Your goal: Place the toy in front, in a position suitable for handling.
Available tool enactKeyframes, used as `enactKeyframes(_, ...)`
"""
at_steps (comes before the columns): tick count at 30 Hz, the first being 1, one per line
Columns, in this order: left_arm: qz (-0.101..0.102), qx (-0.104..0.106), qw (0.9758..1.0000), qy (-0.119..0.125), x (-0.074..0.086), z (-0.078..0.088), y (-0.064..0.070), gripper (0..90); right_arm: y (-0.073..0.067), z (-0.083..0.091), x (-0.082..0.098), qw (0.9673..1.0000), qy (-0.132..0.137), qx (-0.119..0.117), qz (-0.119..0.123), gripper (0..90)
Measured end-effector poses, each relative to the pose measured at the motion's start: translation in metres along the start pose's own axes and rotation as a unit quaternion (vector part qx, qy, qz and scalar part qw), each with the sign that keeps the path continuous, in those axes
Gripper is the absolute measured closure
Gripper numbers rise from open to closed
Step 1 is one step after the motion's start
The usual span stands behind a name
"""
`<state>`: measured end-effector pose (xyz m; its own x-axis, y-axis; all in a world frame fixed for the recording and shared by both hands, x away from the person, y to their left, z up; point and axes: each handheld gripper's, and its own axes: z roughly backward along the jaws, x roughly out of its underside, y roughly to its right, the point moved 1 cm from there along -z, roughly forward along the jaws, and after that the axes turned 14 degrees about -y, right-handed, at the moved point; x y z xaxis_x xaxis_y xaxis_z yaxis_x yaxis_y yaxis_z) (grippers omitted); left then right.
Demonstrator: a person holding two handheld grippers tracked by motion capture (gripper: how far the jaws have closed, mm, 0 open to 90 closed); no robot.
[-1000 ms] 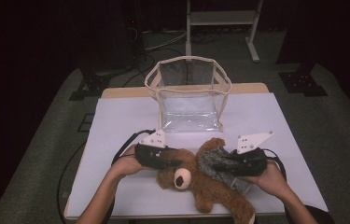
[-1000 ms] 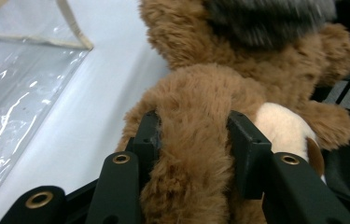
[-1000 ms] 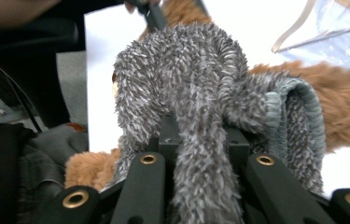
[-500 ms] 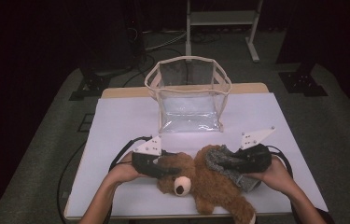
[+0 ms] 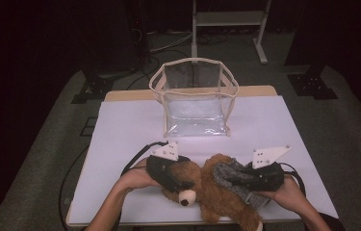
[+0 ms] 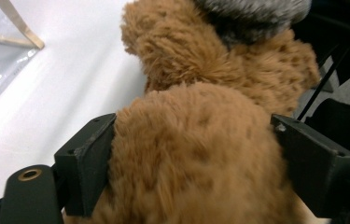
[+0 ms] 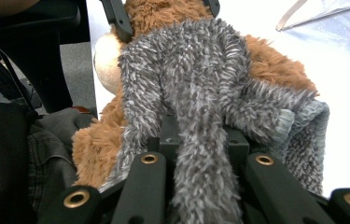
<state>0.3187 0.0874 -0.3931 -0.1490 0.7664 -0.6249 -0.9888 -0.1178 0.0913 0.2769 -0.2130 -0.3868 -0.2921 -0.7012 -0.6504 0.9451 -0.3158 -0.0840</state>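
A brown teddy bear (image 5: 216, 202) lies near the table's front edge, partly wrapped in a grey fuzzy garment (image 5: 233, 175). My left gripper (image 5: 183, 183) straddles the bear's head (image 6: 196, 154). Its jaws have just been opening and now stand wide apart, fur brushing both pads (image 6: 88, 163). My right gripper (image 5: 231, 180) comes in from the right, shut on a fold of the grey garment (image 7: 196, 79) over the bear's body (image 7: 275, 60). In the right gripper view my right gripper (image 7: 200, 140) pinches that fuzzy fold between its jaws.
A clear plastic bag (image 5: 195, 96) with a tan rim stands open at the back middle of the white table cover (image 5: 130, 130). Cables trail from both grippers. The person's lap (image 7: 46, 149) is just past the table's front edge. Dark stands and a metal frame lie beyond.
The left gripper's jaws have spread wide around the bear's head. The right gripper, still holding the grey garment, has drifted slightly toward the front edge. The bear's head has sunk a little.
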Motion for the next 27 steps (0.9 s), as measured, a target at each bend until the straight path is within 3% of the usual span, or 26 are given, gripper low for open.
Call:
enactKeyframes(2, 0.001, -0.001, 0.9999, -0.012, -0.003, -0.006, -0.001, 16.9, 0.001, 0.0, 0.0, 1.0, 0.0, 0.0, -0.001, 75.2)
enactKeyframes(6, -0.027, -0.037, 0.9984, -0.035, -0.01, -0.006, 0.002, 48.5, 0.005, 0.0, -0.002, 1.0, 0.003, 0.007, -0.005, 75.1)
enactKeyframes(8, -0.028, -0.058, 0.9973, -0.034, -0.013, -0.004, 0.002, 53.9, 0.01, 0.002, -0.003, 0.9998, 0.011, 0.006, -0.014, 75.1)
enactKeyframes(10, -0.033, -0.067, 0.9966, -0.034, -0.015, -0.002, 0.0, 55.9, 0.013, 0.003, -0.003, 0.9996, 0.016, 0.005, -0.022, 75.1)
enactKeyframes(13, -0.036, -0.097, 0.9942, -0.03, -0.023, 0.005, -0.011, 56.7, 0.032, 0.008, -0.012, 0.9992, 0.023, -0.005, -0.033, 75.2)
enactKeyframes(19, -0.04, -0.155, 0.9864, -0.036, -0.028, 0.026, -0.027, 55.6, 0.05, 0.001, -0.048, 0.9999, -0.014, 0.006, -0.001, 75.2)
enactKeyframes(23, -0.026, -0.141, 0.9893, -0.029, -0.013, 0.027, -0.02, 52.2, 0.049, -0.013, -0.054, 0.9994, -0.028, -0.014, 0.01, 75.2)
enactKeyframes(27, -0.023, -0.126, 0.9916, -0.014, 0.005, 0.027, -0.007, 48.3, 0.033, -0.019, -0.046, 0.9993, -0.02, -0.022, 0.023, 75.1)
